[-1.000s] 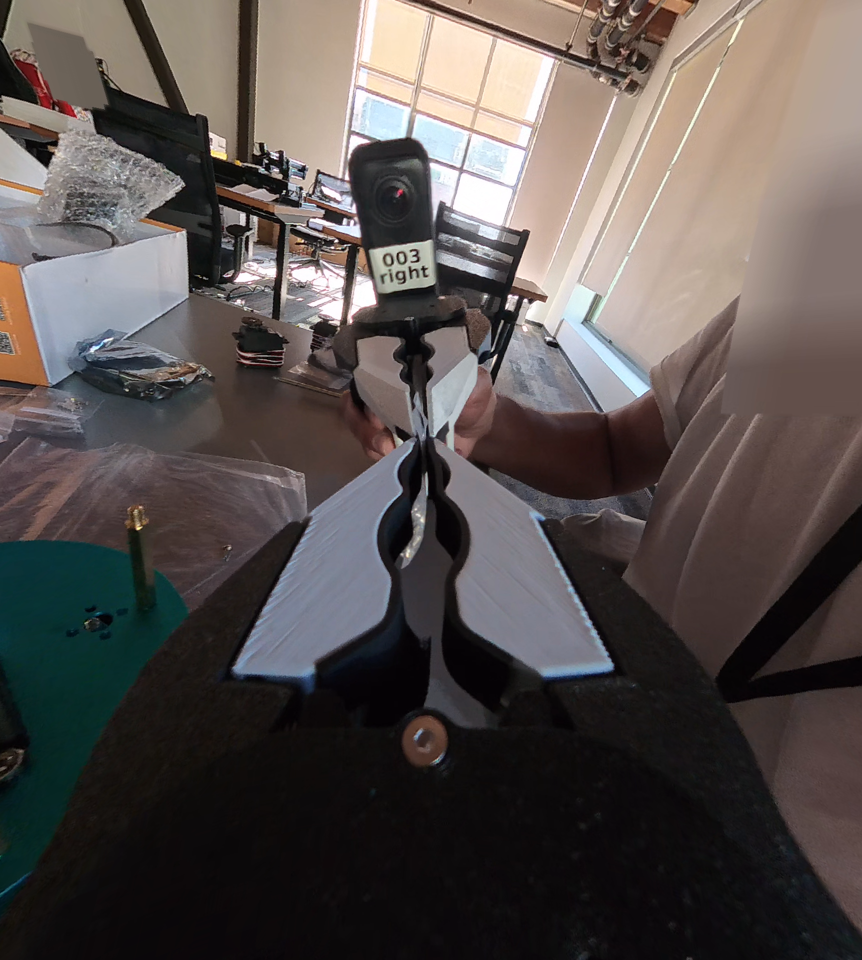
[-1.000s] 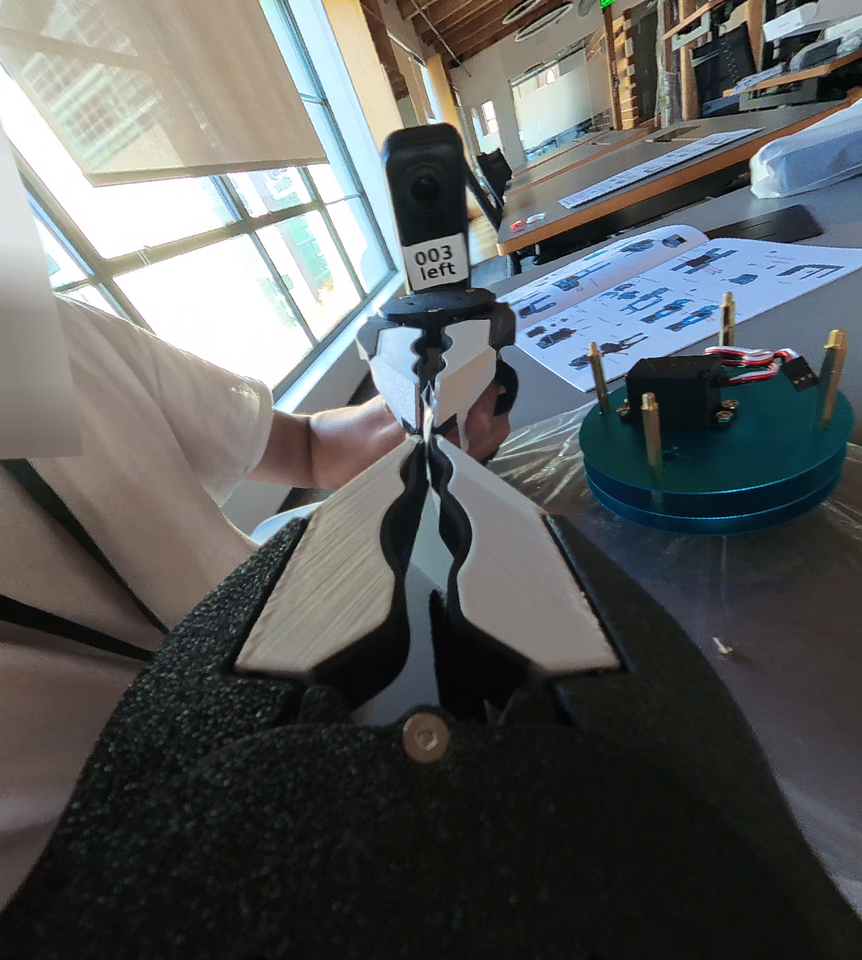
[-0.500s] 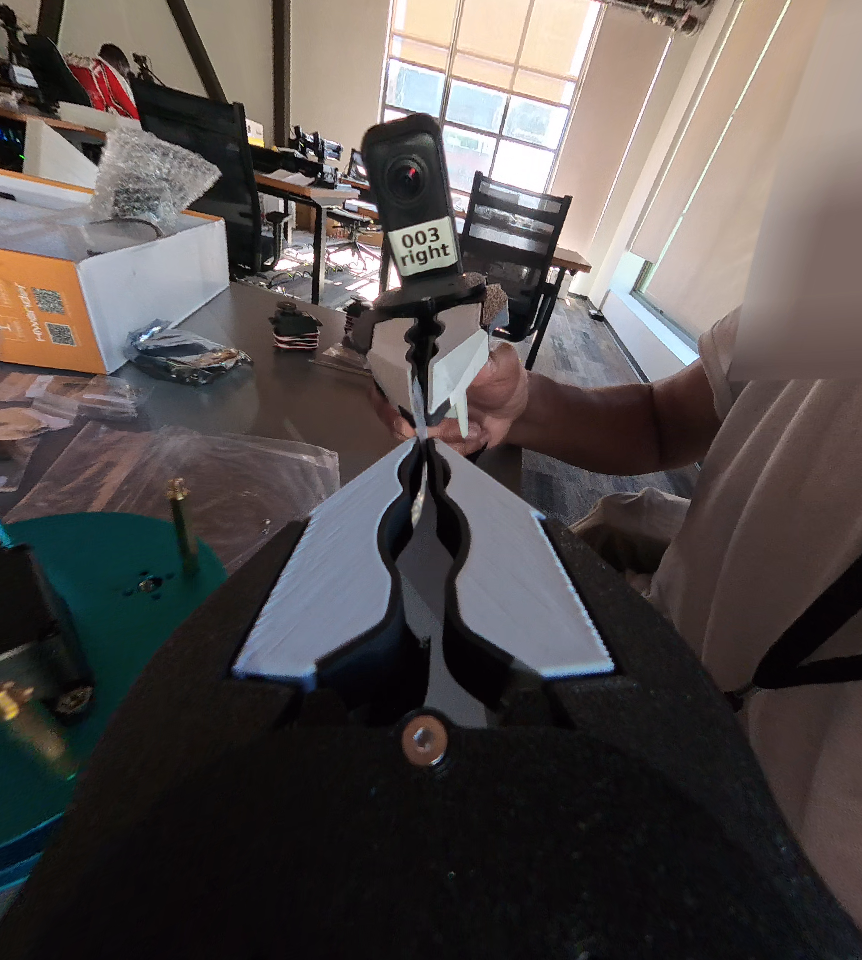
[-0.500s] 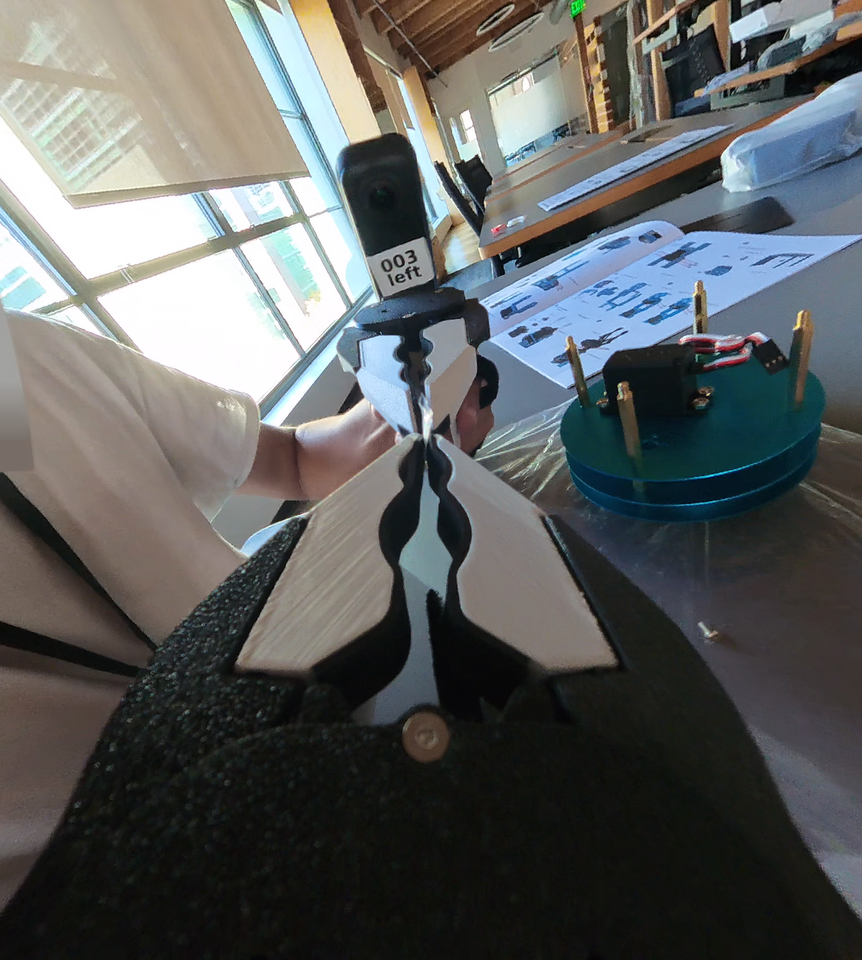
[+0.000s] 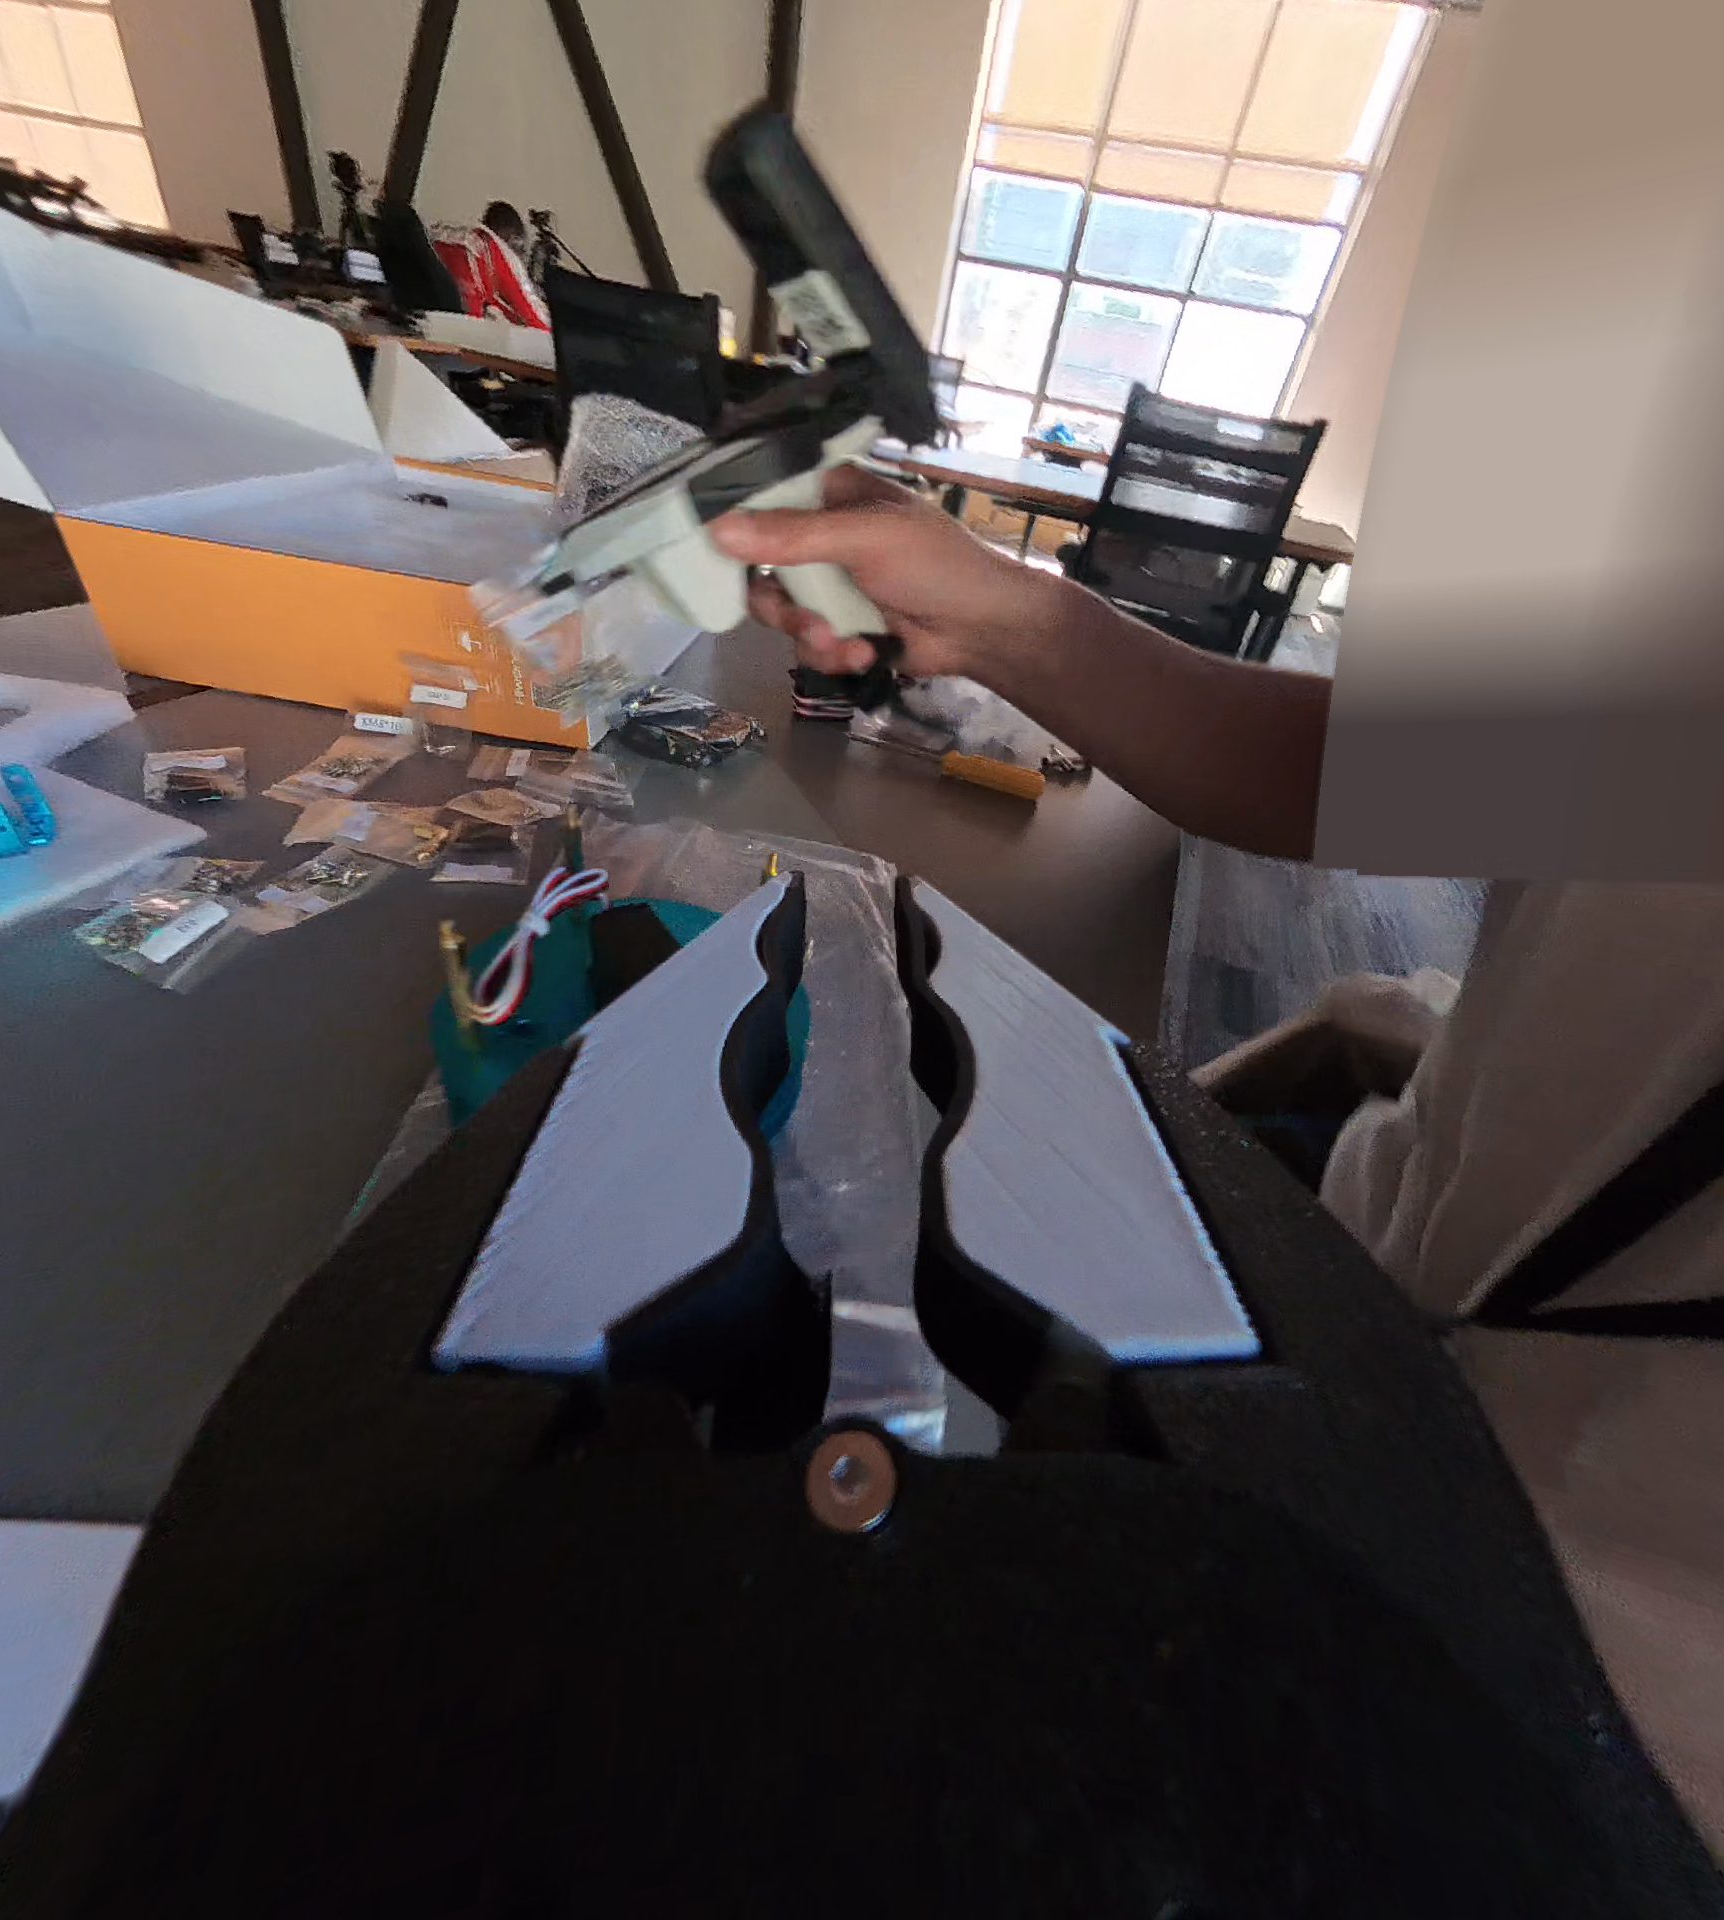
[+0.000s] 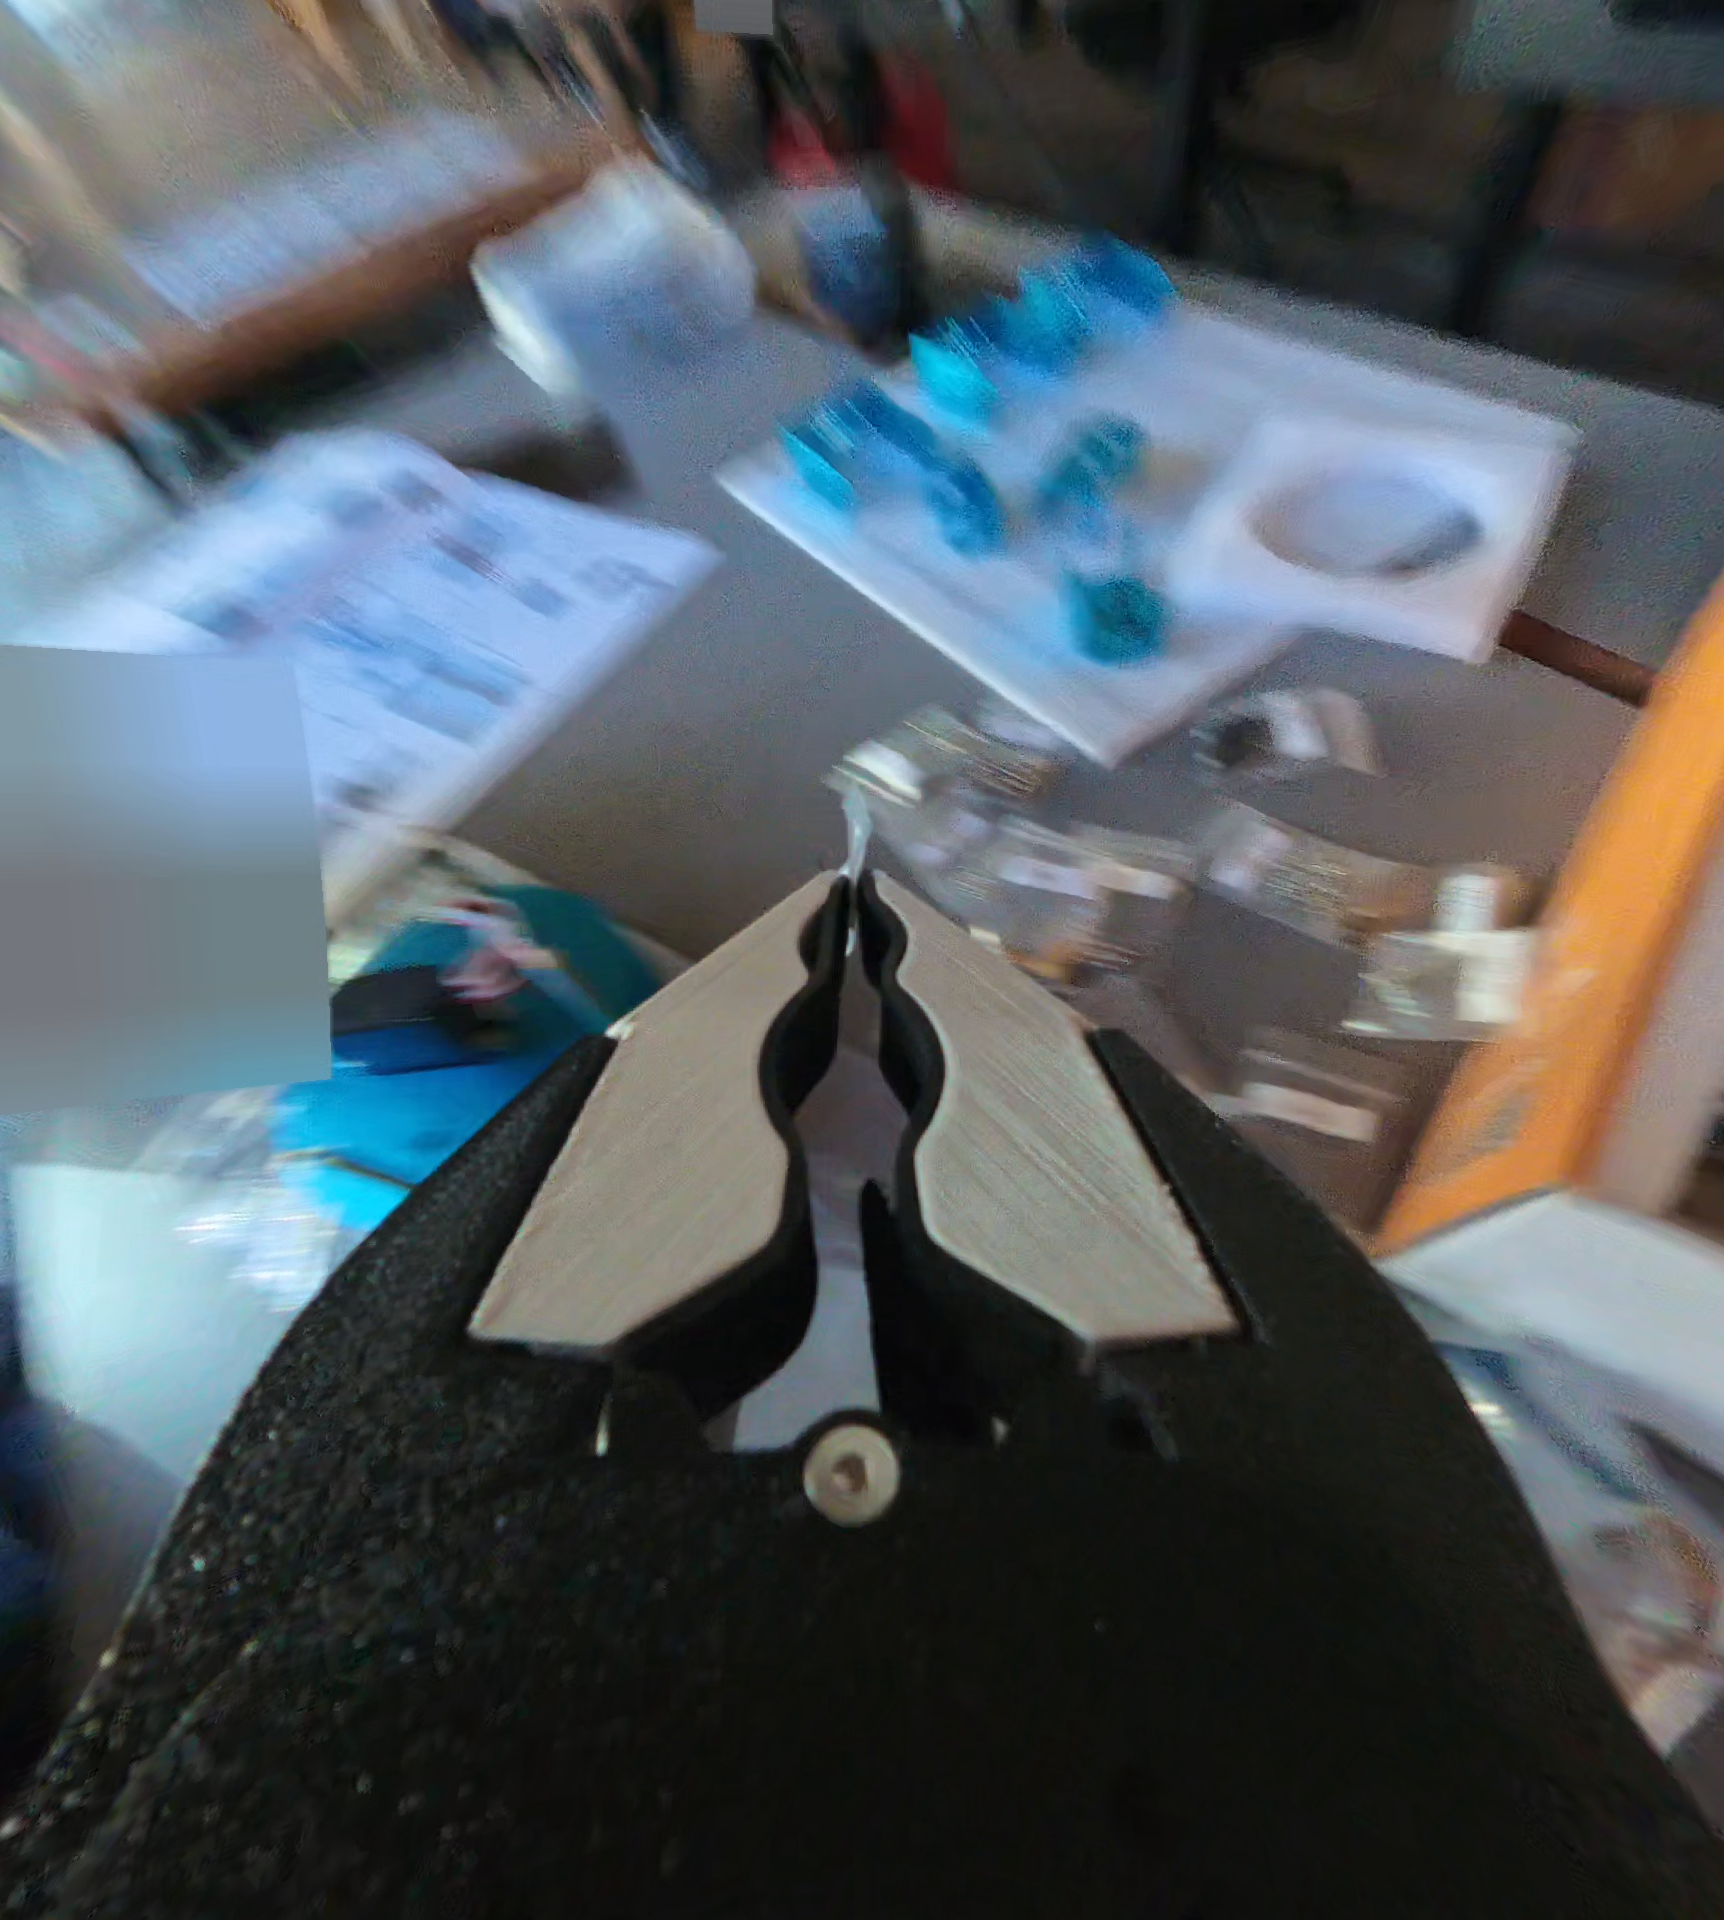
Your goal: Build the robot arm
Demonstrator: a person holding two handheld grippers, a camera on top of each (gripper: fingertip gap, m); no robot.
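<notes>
Two grippers, two states: left gripper (image 5: 845, 894) has its jaws apart with nothing between them, hovering over the table (image 5: 162, 1091), teal round base (image 5: 567, 966) at its 10 o'clock. Right gripper (image 6: 853, 883) is pinched tight on a small clear plastic bag (image 6: 855, 831) sticking out at 12 o'clock, orange box (image 6: 1627, 935) at 3 o'clock, everything else blurry

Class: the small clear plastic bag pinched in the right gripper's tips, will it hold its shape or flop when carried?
The clear bag probably flops: it dangles from the right gripper. Seemingly light, held by a tip pinch.
</notes>
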